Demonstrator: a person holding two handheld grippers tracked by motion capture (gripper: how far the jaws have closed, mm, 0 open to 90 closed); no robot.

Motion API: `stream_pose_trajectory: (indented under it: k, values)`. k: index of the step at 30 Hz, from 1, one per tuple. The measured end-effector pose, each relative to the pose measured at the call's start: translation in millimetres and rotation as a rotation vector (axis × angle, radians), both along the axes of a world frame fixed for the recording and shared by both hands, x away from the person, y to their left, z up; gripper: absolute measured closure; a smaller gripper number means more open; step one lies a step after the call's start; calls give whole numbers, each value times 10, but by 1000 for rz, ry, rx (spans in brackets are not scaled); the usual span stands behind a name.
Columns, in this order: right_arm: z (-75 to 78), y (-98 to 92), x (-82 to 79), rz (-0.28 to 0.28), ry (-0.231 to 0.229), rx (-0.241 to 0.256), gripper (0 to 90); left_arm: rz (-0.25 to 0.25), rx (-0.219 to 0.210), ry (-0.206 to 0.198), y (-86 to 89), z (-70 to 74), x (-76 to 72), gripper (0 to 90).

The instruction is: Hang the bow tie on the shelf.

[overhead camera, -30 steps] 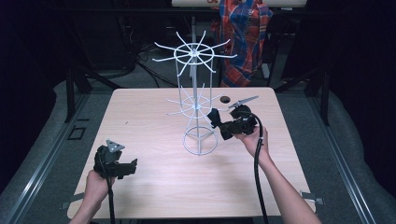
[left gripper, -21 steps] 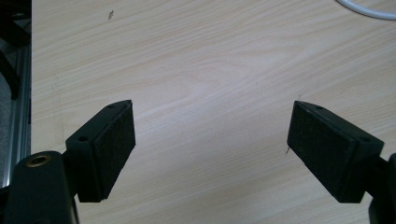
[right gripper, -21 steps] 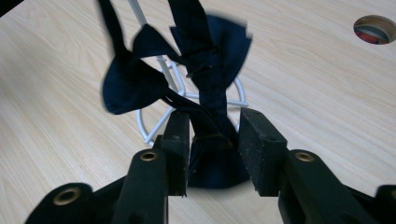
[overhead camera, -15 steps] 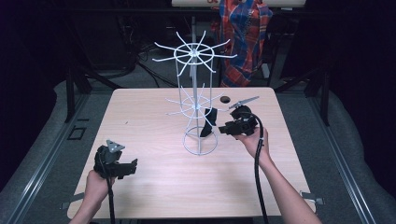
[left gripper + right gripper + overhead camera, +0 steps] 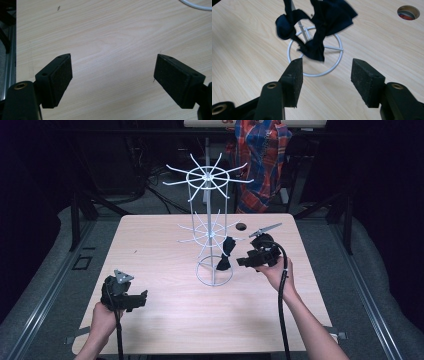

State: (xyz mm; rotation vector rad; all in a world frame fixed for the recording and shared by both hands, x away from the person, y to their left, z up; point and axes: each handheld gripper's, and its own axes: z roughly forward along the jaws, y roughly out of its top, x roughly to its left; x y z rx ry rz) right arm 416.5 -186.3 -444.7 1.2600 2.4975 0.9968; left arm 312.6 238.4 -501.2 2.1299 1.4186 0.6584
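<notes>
Wood table (image 5: 165, 320) | white wire rack (image 5: 212, 237) | dark room

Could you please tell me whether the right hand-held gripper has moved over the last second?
Yes. In the high view the right hand-held gripper has drawn back rightward from the white wire rack, leaving the dark cloth hanging on it.
</notes>
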Motion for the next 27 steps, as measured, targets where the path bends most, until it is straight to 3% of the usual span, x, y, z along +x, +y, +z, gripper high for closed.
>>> stream_pose_trajectory:
  k: [12, 27]
  values:
    - [116, -159, -200, 8, -3, -36, 318, 2, 0, 0, -1, -2, 3, 155]
    - [76, -378, -400, 15, 9, -74, 258, 3, 0, 3, -4, -2, 4, 156]
